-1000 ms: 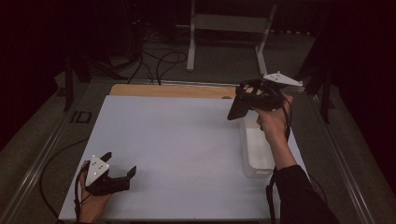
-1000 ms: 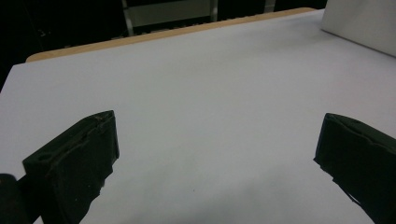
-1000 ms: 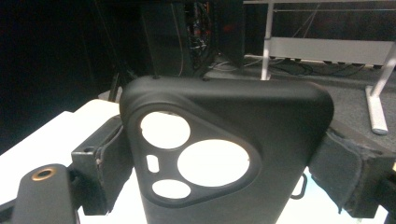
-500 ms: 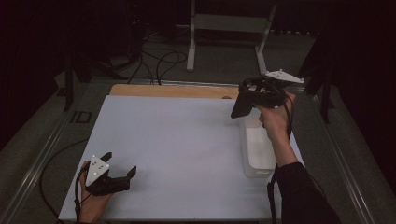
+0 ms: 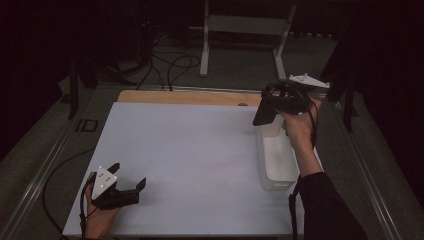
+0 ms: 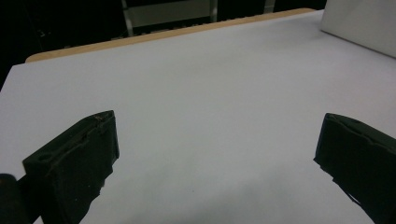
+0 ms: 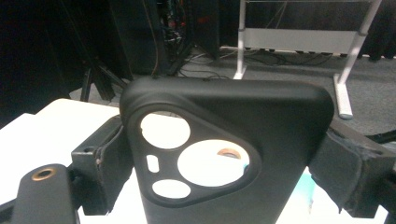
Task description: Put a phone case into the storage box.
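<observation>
Right gripper (image 5: pixel 263 114) raised at the right of centre in the high view, its fingers (image 7: pixel 100 161) pinching a black soft-plastic phone case with a triangular camera cut-out (image 7: pixel 219 154) by its two long edges; in the right gripper view the case stands upright in the middle of the frame, the cut-out facing the camera. In the high view the case (image 5: pixel 263 111) hangs as a dark slab above the far end of a clear rectangular plastic bin (image 5: pixel 276 165), which rests on the right side of the white counter (image 5: pixel 190 150). Left gripper (image 5: pixel 131 181) lies low at the lower left of the high view, resting on the counter, its fingers (image 6: pixel 77 161) spread wide with nothing between them, well apart from the bin. Probable hazards: the case is thin and pliable, so a grip across its edges may bow it and let it spring or slide out; the hold looks to sit near the case's lower half, leaving the upper part free to swing; and, if the case is bound for the bin, a tilted release could catch it on the rim and drop it outside onto the counter.
</observation>
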Demonstrator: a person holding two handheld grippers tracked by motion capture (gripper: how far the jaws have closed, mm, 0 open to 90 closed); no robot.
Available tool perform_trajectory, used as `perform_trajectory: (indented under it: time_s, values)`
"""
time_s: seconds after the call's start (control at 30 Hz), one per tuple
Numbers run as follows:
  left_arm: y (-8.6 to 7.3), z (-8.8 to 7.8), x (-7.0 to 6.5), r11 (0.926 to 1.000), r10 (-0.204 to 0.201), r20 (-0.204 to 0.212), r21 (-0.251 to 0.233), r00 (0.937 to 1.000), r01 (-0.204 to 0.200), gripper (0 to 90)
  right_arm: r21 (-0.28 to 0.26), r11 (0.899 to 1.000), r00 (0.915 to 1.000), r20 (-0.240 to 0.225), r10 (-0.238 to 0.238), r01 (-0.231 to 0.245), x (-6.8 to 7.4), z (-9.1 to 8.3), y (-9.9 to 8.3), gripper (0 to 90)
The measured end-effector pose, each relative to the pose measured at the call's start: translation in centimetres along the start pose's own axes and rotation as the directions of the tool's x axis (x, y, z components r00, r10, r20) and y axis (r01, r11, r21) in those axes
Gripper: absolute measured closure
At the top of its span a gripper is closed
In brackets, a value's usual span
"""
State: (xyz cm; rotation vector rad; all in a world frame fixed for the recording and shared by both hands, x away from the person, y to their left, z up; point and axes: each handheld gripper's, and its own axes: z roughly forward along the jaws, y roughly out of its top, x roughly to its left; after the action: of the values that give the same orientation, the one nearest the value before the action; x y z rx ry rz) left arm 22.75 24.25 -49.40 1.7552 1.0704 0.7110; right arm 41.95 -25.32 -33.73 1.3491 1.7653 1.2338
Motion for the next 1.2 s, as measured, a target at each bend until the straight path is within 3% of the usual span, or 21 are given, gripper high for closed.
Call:
perform_trajectory:
  time_s: [1.2]
  values:
    - [0.0,0.0,0.0,1.0000,-0.001,0.001,-0.003,1.0000,0.001,0.0,0.036,0.999,0.9959,0.090,0.009,-0.013,-2.5,0.3,-0.5,14.3]
